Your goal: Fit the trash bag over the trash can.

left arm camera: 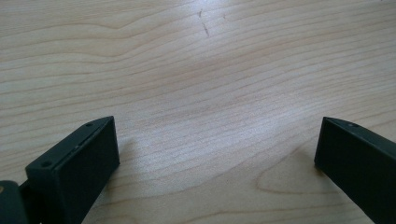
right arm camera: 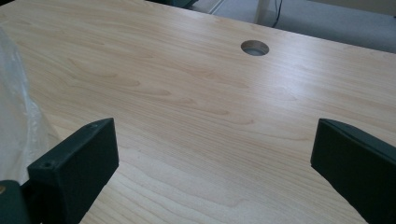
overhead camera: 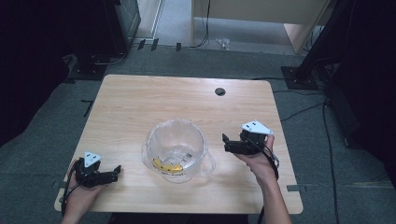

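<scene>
Wood grain under both sets of jaws, that's what my two gripper views give me, and each pair stands spread wide with nothing between. From the left gripper view I get bare table [left arm camera: 201,70] and a couple of small dark scratches, no more. The right gripper view adds a round cable hole [right arm camera: 255,47] far up the board and a crinkled edge of clear plastic [right arm camera: 16,116] at its left border.

Up in the high view I see the whole picture: one clear plastic jug [overhead camera: 176,149] sits near the middle of the table, a touch toward my side, lined with a thin plastic bag. Inside at the bottom lies one yellow thing, banana [overhead camera: 167,165] by the look of it. I can't make out anything else in there.

My left gripper [overhead camera: 114,173] rests low at the front left corner, well apart from the jug. My right gripper [overhead camera: 226,143] hovers just beside the jug's right rim, not touching it. Two grippers, one jug, one banana.
</scene>
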`<state>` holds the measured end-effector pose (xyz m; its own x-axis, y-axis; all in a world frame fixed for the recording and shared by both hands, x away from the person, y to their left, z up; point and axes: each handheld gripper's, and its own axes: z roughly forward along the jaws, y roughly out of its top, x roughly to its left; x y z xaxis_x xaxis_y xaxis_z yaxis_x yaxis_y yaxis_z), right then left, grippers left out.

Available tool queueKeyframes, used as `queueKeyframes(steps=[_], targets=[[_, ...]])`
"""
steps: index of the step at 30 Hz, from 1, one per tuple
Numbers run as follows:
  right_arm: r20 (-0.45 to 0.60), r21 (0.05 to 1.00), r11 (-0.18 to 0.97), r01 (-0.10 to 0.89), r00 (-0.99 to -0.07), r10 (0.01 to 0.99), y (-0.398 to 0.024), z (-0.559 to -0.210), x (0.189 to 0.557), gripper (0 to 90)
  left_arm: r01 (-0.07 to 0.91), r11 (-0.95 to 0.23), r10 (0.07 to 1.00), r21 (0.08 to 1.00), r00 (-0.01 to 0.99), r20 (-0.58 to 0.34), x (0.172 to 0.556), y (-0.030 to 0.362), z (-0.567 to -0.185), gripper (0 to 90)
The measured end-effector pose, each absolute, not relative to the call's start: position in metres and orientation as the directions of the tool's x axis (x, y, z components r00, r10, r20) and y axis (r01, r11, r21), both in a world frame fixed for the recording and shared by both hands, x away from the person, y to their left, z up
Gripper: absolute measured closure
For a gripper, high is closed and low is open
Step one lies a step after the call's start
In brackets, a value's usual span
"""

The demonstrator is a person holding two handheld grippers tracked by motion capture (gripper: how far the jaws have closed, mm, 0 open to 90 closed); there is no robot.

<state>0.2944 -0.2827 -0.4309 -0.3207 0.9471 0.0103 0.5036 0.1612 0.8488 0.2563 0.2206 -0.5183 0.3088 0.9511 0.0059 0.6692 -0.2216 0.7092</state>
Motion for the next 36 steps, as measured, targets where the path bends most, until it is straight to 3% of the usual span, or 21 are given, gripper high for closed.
queueKeyframes(steps=[16, 36], targets=[[0.042, 0.833, 0.101, 0.544, -0.244, 0.969, -0.301, -0.452, 0.291, 0.6, 0.669, -0.222, 0.951, 0.709, 0.309, 0.006, 0.256, 0.221, -0.518, 0.0], [0.053, 0.808, 0.085, 0.582, -0.217, 0.975, -0.324, -0.478, 0.280, 0.7, 0.669, -0.222, 0.951, 0.709, 0.309, 0.006, 0.256, 0.221, -0.518, 0.0]])
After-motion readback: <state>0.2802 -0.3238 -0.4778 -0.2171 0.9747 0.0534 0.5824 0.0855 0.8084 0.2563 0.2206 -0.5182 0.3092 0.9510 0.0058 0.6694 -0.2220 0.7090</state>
